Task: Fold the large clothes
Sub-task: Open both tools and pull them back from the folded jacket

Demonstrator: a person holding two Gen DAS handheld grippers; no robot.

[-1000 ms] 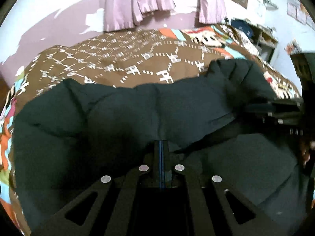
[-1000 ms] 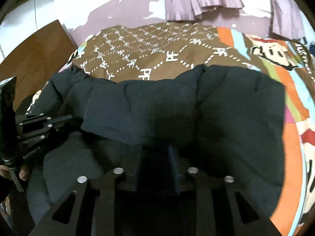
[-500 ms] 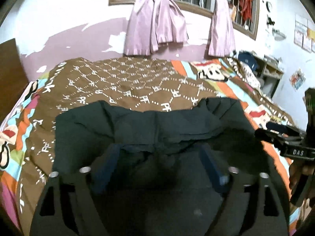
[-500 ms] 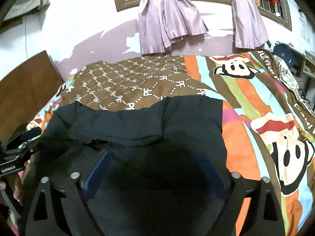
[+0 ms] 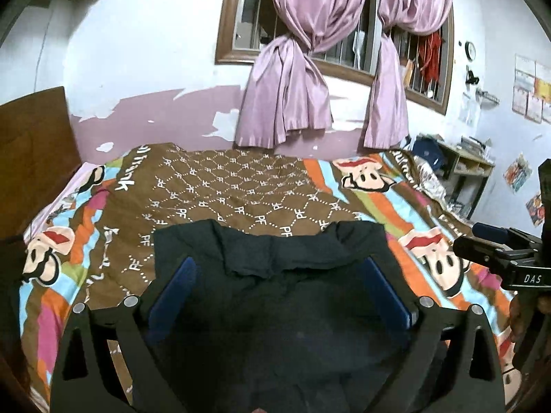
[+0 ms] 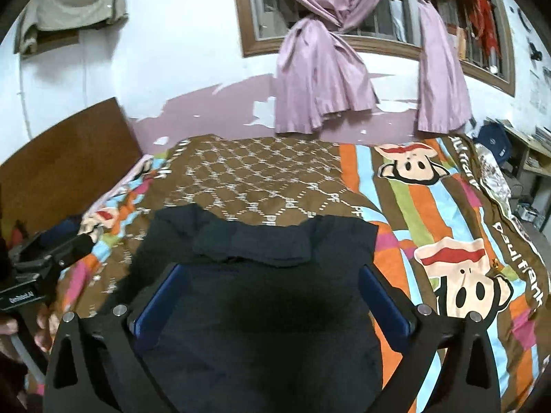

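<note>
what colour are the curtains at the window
Light purple curtains, clearest in the left wrist view.

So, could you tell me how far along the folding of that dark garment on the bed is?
Done: the dark garment lies on the patterned bedspread with its far edge doubled into a band. In hand: nothing; the left gripper and right gripper are both open above it. Left: it looks only partly folded, still spread wide, so further folds probably remain.
</note>
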